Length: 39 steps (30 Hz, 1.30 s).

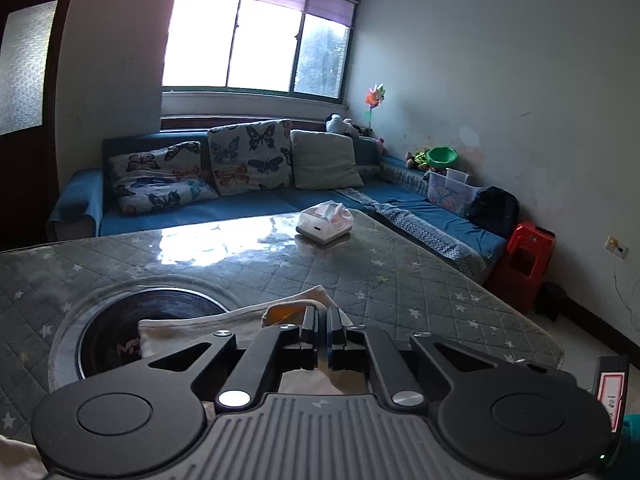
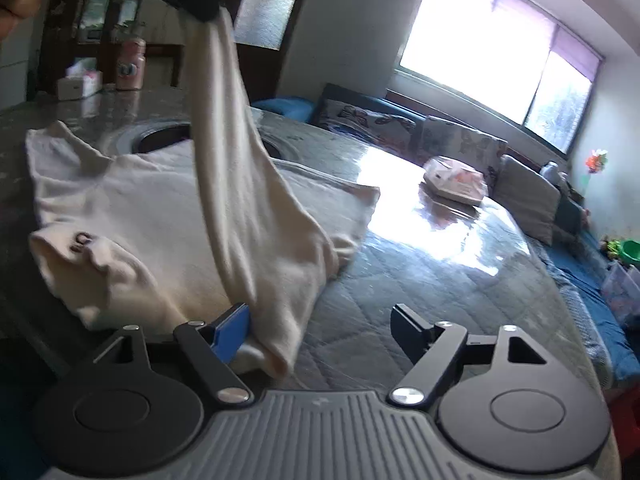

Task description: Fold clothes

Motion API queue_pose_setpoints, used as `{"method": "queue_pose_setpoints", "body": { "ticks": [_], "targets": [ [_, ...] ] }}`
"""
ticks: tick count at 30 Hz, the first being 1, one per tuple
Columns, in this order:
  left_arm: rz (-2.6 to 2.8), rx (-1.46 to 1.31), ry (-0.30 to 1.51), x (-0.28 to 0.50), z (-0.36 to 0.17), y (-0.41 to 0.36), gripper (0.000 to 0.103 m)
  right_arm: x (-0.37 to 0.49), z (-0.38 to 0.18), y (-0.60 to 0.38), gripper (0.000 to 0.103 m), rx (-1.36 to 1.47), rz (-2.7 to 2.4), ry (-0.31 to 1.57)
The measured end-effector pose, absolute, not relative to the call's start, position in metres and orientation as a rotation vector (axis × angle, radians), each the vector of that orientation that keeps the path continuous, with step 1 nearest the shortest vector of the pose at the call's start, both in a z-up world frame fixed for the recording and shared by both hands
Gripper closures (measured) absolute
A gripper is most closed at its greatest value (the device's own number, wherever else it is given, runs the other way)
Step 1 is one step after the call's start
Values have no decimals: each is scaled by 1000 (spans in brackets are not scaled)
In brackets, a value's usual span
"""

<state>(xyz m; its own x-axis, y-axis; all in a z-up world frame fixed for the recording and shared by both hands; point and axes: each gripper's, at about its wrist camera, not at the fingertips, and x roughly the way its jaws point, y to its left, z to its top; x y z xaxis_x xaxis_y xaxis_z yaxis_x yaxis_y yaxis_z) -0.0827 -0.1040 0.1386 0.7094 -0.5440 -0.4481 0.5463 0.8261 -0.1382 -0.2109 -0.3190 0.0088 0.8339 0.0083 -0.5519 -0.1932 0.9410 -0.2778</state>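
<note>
A cream long-sleeved garment (image 2: 160,208) lies spread on the table's grey quilted cover (image 2: 400,280). One sleeve (image 2: 224,120) is pulled up off it, and my left gripper (image 2: 200,6) is shut on the sleeve's end near the top of the right wrist view. In the left wrist view the left gripper (image 1: 322,320) has its fingers pressed together on a fold of cream cloth (image 1: 292,304). My right gripper (image 2: 320,332) stands open low over the garment's near edge. The hanging cloth brushes its blue-padded left finger (image 2: 230,334), and nothing lies between the pads.
A round black recess (image 1: 148,320) is set in the table under the garment's far side. A tissue box (image 2: 456,182) stands mid-table. Another tissue box (image 2: 78,82) and a pink bottle (image 2: 130,64) stand at the far end. A blue sofa (image 1: 280,200) and a red stool (image 1: 524,264) border the table.
</note>
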Motion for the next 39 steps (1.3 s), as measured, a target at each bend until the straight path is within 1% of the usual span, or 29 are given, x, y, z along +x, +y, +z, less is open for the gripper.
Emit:
{"method": "queue_pose_setpoints", "body": {
  "ticks": [2, 4, 5, 9, 14, 19, 24, 26, 27, 33, 38, 39],
  "targets": [
    [-605, -8, 494, -81, 141, -102, 99, -213, 11, -320, 24, -329, 129, 569],
    [-607, -8, 489, -80, 145, -105, 99, -216, 14, -317, 20, -323, 167, 550],
    [-611, -7, 486, -81, 146, -106, 99, -216, 15, -313, 19, -322, 185, 541],
    [-642, 1, 463, -84, 155, -113, 99, -206, 14, -301, 19, -335, 193, 523],
    [-666, 8, 429, -89, 164, -116, 99, -193, 11, -303, 19, -351, 80, 532],
    [-675, 5, 440, -91, 157, -112, 99, -195, 3, -318, 19, -364, -44, 567],
    [-657, -5, 498, -93, 136, -104, 99, -199, 2, -329, 19, -366, -24, 593],
    [-639, -9, 538, -95, 123, -97, 99, -201, 3, -332, 15, -373, 3, 597],
    [-629, -10, 561, -96, 116, -94, 99, -202, 3, -333, 11, -377, 16, 600],
    [-564, 0, 691, -103, 70, -76, 99, -207, 6, -342, 7, -398, 95, 614],
    [-536, 3, 745, -110, 47, -65, 99, -213, 13, -352, 6, -372, 170, 644],
    [-536, 3, 751, -111, 43, -64, 98, -214, 17, -356, 9, -346, 194, 658]
  ]
}}
